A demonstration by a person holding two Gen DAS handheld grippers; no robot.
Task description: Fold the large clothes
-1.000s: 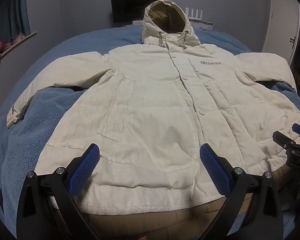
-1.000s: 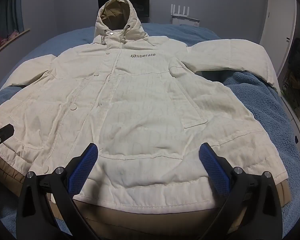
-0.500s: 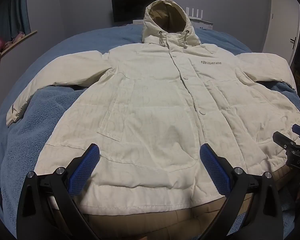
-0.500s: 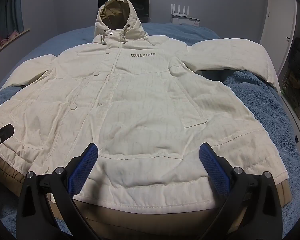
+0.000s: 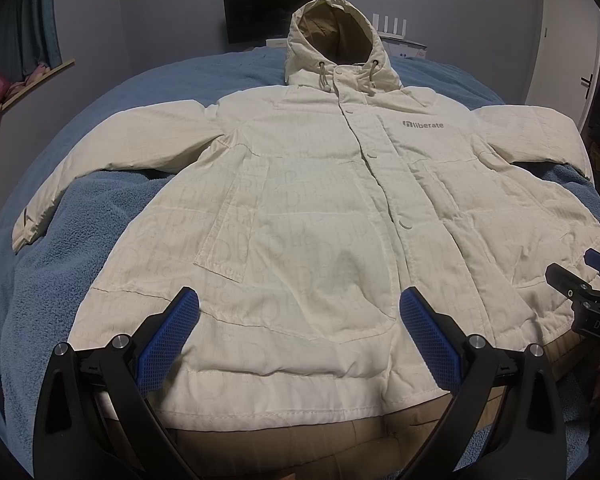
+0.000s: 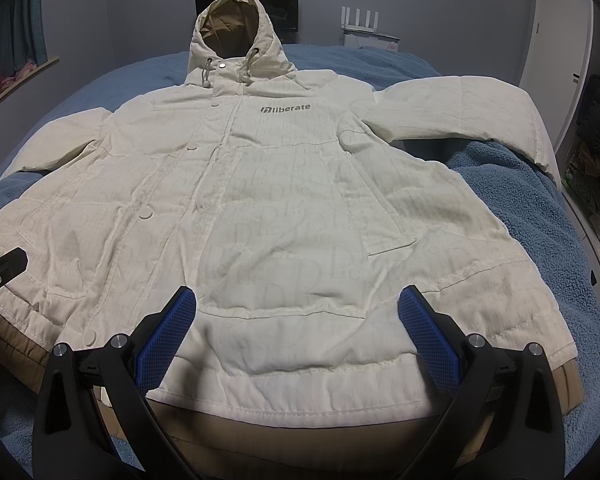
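Cream hooded coat [image 5: 300, 220] lies flat, face up, across the blue blanket [image 5: 80, 240], its hem at the near edge. Left gripper [image 5: 299, 322] and right gripper [image 6: 296, 320] hover over the hem, fingers wide apart, holding nothing.

The coat [image 5: 300, 216] lay flat, front up, on the bed [image 5: 80, 216], hem at the near edge, hood [image 5: 334, 48] toward the far edge, its 2 sleeves spread left and right. A monitor [image 5: 260, 10] stood behind the hood.
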